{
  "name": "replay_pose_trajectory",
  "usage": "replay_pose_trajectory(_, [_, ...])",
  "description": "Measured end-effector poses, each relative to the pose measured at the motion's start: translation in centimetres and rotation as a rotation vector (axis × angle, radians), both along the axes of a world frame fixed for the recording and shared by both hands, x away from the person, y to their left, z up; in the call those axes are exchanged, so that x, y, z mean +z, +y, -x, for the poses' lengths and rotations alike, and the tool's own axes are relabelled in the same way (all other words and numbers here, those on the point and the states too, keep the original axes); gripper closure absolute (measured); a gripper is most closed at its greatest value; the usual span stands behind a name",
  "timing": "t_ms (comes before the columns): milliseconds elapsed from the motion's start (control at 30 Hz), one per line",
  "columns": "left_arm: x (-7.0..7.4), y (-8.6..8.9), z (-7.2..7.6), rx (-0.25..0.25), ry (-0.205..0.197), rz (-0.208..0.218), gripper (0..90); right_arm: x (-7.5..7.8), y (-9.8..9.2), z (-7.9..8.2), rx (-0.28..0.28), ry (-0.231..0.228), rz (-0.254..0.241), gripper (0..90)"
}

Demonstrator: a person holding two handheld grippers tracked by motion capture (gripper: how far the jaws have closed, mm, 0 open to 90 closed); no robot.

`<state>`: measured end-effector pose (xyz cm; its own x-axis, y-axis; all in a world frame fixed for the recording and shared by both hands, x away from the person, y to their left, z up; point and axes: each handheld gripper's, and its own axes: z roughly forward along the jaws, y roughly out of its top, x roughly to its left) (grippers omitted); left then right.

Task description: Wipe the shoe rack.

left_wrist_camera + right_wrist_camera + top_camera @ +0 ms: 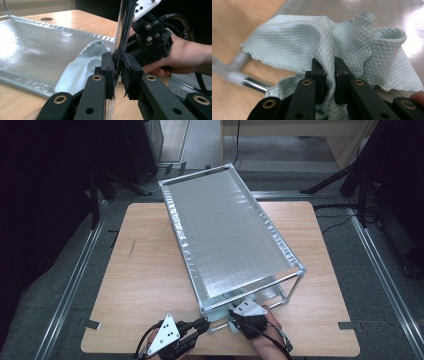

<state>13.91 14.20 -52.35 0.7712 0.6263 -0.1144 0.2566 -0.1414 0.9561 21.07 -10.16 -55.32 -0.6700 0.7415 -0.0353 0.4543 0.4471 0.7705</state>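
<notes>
A two-tier metal rack [225, 230] stands at an angle on the wooden table [145, 270]. My left gripper [204, 324] [118, 72] is shut on the rack's near corner post [123, 30], a chrome upright, with a pad pressed on each side. A pale blue waffle-weave cloth [80, 67] [294, 40] lies bunched on the rack's lower shelf [32, 50]. My right gripper [245, 312] [330, 75] is shut on a fold of that cloth, just past the post. The rack's top shelf hides the cloth in the high view.
The rack's low chrome bar [254, 83] runs close under the cloth at the table's near edge. A person's hand [182, 57] holds the right gripper beside the post. Bare table lies left and right of the rack. Dark stands and a metal floor rail [75, 275] surround the table.
</notes>
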Motion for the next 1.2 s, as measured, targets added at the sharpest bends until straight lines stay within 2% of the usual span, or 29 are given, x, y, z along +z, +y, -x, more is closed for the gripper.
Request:
replay_pose_trajectory(300, [0.0,0.0,0.0,-0.002,-0.001,0.001,80.7,0.2,-3.5,-1.6,-0.124,0.002,0.008,81.1])
replay_pose_trajectory(500, [0.0,0.0,0.0,-0.003,-0.003,-0.001,80.7,0.3,-5.1,-2.2,-0.173,0.001,0.017,81.5])
replay_pose_trajectory(733, [0.0,0.0,0.0,-0.004,-0.005,-0.002,80.7,0.3,-6.2,-2.4,-0.210,0.003,0.017,82.1])
replay_pose_trajectory(833, [-0.1,0.0,0.0,-0.003,-0.009,-0.005,80.8,0.5,-6.4,-2.5,-0.227,0.008,0.038,82.2])
replay_pose_trajectory(1000, [-0.1,0.0,0.0,-0.005,-0.014,-0.006,81.0,0.9,-7.1,-2.0,-0.221,-0.015,0.147,81.3])
replay_pose_trajectory(1100, [0.0,0.0,0.1,-0.009,-0.015,-0.009,81.1,1.0,-7.6,-1.8,-0.222,-0.027,0.168,81.3])
replay_pose_trajectory(1133, [0.0,0.0,0.1,-0.006,-0.016,-0.011,81.2,1.4,-8.4,-1.1,-0.269,-0.097,0.190,82.9])
replay_pose_trajectory(1200, [0.0,0.0,0.1,-0.005,-0.016,-0.012,81.2,1.9,-9.3,-0.2,-0.294,-0.128,0.118,83.4])
